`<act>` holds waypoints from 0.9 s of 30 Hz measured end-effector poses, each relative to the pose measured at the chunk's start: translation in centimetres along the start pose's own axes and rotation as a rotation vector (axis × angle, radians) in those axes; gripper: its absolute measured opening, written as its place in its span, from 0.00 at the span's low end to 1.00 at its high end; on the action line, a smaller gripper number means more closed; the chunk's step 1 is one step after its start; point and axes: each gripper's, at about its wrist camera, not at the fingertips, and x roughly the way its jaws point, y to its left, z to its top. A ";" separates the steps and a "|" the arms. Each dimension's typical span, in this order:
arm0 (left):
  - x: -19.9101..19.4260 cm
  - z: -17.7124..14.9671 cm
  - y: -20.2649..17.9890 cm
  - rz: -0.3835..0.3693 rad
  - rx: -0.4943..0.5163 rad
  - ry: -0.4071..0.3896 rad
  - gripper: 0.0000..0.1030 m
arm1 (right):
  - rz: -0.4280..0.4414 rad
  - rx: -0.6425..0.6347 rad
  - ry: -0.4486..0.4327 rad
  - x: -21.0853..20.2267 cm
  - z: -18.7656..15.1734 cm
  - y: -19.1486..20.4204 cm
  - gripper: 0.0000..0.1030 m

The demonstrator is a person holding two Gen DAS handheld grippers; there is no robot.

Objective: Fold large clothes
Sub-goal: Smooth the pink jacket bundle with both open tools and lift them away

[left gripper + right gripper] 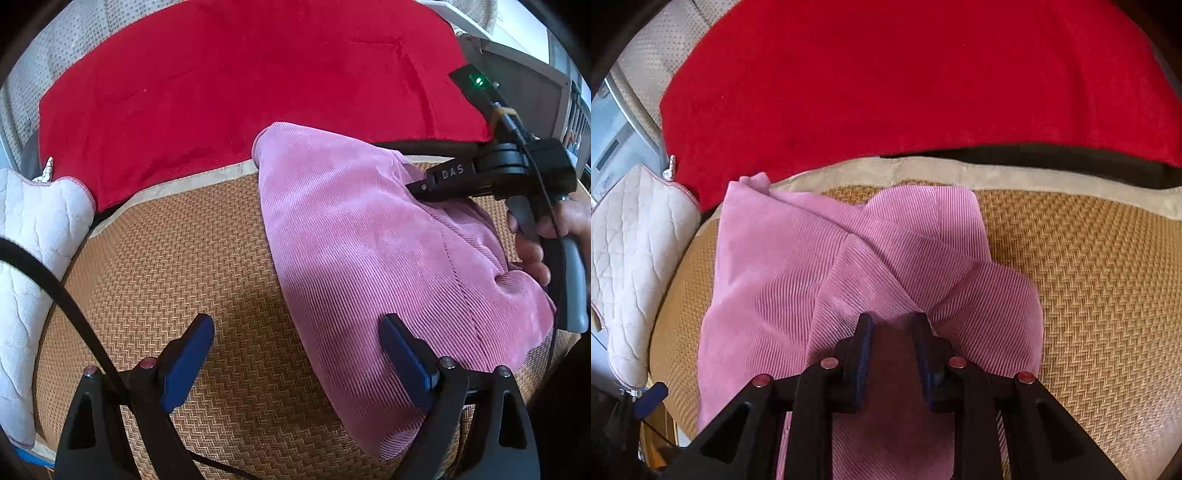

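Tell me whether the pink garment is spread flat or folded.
Partly folded: the pink corduroy garment lies in overlapping layers, a bunched fold pinched by the right gripper.

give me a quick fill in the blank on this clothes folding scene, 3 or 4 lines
1. The corduroy garment being folded is ____ in colour.
2. It lies on a woven mat, and beyond the mat lies a ____ blanket.
3. The right gripper is shut on a bunch of the garment, while the left gripper is ____ and holds nothing.
4. The quilted pillow at the mat's left edge is ____ in colour.

Missing words: pink; red; open; white
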 end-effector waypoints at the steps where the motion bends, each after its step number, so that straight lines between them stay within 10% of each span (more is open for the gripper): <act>1: 0.2 0.1 0.1 -0.002 -0.003 0.002 0.90 | -0.004 0.000 -0.004 -0.3 -0.1 0.0 0.26; 13: 0.6 -0.3 -0.4 0.027 0.000 0.000 0.90 | 0.027 -0.086 -0.069 -8.9 -6.1 2.6 0.26; 27: -0.1 -0.7 -0.6 0.072 -0.039 -0.003 0.90 | 0.023 -0.054 -0.010 -8.5 -7.7 2.0 0.26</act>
